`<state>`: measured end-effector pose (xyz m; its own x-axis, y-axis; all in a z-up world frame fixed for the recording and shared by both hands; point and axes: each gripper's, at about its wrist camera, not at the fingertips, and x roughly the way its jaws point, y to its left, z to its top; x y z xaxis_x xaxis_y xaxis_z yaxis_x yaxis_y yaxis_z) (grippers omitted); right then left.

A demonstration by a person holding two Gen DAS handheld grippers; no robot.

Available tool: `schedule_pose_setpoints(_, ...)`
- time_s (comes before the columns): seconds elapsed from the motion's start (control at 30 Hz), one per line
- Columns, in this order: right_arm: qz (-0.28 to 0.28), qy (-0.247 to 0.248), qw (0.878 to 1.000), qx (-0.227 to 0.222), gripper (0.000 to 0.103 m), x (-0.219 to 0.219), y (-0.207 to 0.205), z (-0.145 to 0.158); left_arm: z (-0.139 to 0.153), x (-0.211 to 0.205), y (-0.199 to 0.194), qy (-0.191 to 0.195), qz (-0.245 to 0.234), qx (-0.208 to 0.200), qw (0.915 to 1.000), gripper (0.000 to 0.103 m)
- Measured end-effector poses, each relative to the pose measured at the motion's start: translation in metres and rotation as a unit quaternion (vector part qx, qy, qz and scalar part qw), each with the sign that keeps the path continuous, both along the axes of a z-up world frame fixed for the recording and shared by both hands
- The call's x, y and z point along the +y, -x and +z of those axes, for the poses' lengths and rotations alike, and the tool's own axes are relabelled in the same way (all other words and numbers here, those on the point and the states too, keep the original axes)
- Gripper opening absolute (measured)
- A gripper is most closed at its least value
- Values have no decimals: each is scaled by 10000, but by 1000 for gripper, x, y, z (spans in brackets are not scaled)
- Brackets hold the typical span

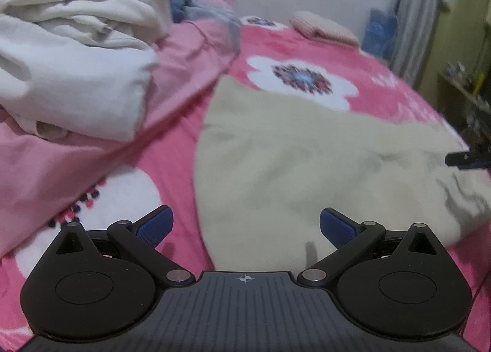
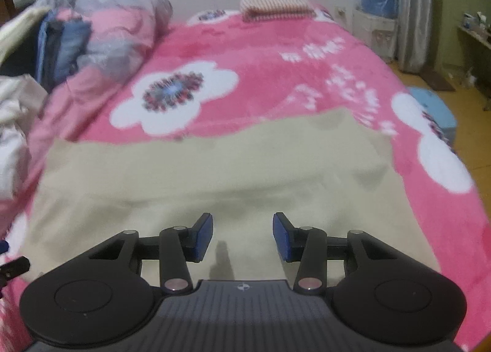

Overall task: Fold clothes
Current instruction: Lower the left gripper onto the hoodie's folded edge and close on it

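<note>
Big pink fleece bedspread with white flowers fills the room's bed, soft and fuzzy, and spread flat across its near half is the beige, smooth-woven garment, a broad rectangle whose long axis runs side to side across both grippers. Off to the left sits a rumpled heap of cream and white clothes, creased and loosely piled on a pale pink quilt. Far back, a small striped folded cloth lies by the wall. Now the tools: the right gripper hangs over the near edge of the beige cloth, blue ribbed pads parted, nothing between them. The left gripper is spread wider still, also empty, poised at the garment's left border where beige meets pink. Both hover close over the cloth, so each looks about equally near its own end. Whether this flat sheet is already folded over or lies single, I can't tell
</note>
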<state>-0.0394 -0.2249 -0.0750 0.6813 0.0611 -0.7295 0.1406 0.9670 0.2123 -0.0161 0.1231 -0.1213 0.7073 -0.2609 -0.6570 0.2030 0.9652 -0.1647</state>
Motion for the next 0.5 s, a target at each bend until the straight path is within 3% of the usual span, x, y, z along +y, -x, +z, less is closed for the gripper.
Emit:
schedule_pose_setpoints(0.03, 38, -45, 10000, -71, 46, 2, -5, -1, 2, 4, -3, 84, 34, -46, 9999, 99)
schedule_pose_setpoints(0.1, 169, 98, 9998, -32, 57, 9, -18, -9, 3, 9, -13, 289, 19, -86, 9995, 99)
schedule_pose_setpoints(0.2, 255, 339, 9985, 333, 61, 17, -33, -41, -4, 11, -35, 390, -56, 37, 9992, 98)
schedule_pose_setpoints(0.23, 302, 430, 9983, 260, 61, 19, -32, -44, -7, 11, -42, 401, -105, 96, 9991, 98)
schedule_pose_setpoints(0.5, 330, 505, 9979, 238, 64, 22, -28, -44, -23, 9, -75, 560, -503, 412, 9963, 93)
